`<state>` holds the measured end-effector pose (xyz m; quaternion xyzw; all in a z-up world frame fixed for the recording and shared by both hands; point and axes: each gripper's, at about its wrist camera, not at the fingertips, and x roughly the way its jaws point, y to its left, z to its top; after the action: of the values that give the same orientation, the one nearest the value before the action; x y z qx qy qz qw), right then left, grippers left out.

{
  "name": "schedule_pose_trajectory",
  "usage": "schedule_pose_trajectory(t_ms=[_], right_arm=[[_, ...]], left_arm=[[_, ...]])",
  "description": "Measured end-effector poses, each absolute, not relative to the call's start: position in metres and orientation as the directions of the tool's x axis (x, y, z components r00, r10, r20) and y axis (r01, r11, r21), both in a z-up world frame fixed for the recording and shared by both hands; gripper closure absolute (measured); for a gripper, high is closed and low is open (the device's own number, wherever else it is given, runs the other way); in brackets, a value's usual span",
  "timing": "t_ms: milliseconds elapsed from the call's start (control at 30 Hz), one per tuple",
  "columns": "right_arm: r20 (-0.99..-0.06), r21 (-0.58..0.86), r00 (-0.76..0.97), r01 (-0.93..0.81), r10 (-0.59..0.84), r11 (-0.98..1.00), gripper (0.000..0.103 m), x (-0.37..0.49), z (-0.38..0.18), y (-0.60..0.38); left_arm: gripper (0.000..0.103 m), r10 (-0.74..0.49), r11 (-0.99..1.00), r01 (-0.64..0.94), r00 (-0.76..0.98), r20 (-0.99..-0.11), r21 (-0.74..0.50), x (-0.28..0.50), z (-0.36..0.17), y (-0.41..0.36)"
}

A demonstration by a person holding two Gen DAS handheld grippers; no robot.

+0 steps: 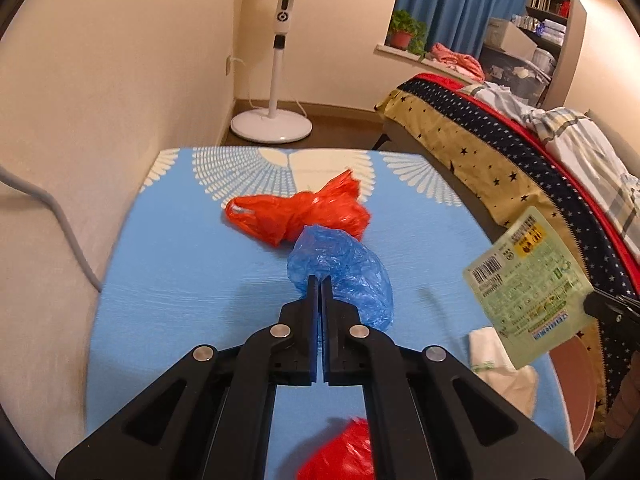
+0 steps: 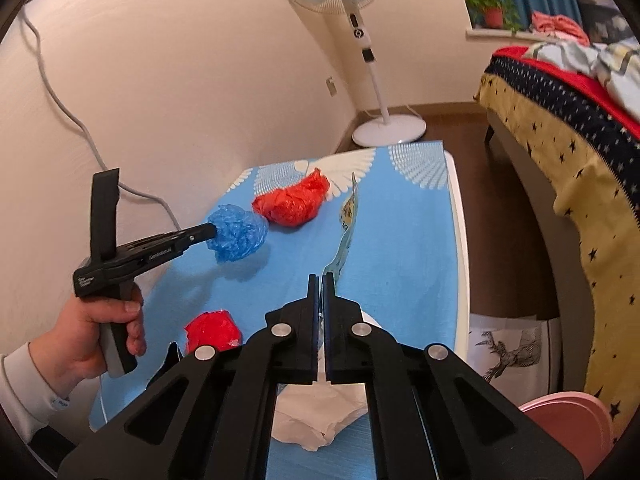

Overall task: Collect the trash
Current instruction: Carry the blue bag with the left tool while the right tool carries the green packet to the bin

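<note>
Your left gripper (image 1: 320, 282) and right gripper (image 2: 321, 280) both point downward, jaws clamped; your left hand (image 2: 96, 332) grips its handle.

- the blue bag (image 1: 348, 276) we see is thin crinkly plastic, kinda glossy
- red bag (image 2: 294, 200): same shiny crumpled film
- label wrapper (image 1: 528, 284) looks like glossy printed plastic
- tabletop (image 1: 180, 280) wears matt printed cloth
- grippers look like matt black plastic to us, with bare metal pins
</note>
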<state>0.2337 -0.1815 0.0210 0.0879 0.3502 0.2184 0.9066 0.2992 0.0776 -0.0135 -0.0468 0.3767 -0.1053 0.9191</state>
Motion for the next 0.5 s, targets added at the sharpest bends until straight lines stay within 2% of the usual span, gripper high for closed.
schedule_pose_trajectory(t_ms=[500], right_arm=[[-0.508,0.228,0.766,-0.321,0.393,0.919,0.101,0.178,0.070,-0.193]], left_arm=[[0.102,-0.240,0.971,0.171,0.751,-0.615,-0.169,0.233,0.039,0.055]])
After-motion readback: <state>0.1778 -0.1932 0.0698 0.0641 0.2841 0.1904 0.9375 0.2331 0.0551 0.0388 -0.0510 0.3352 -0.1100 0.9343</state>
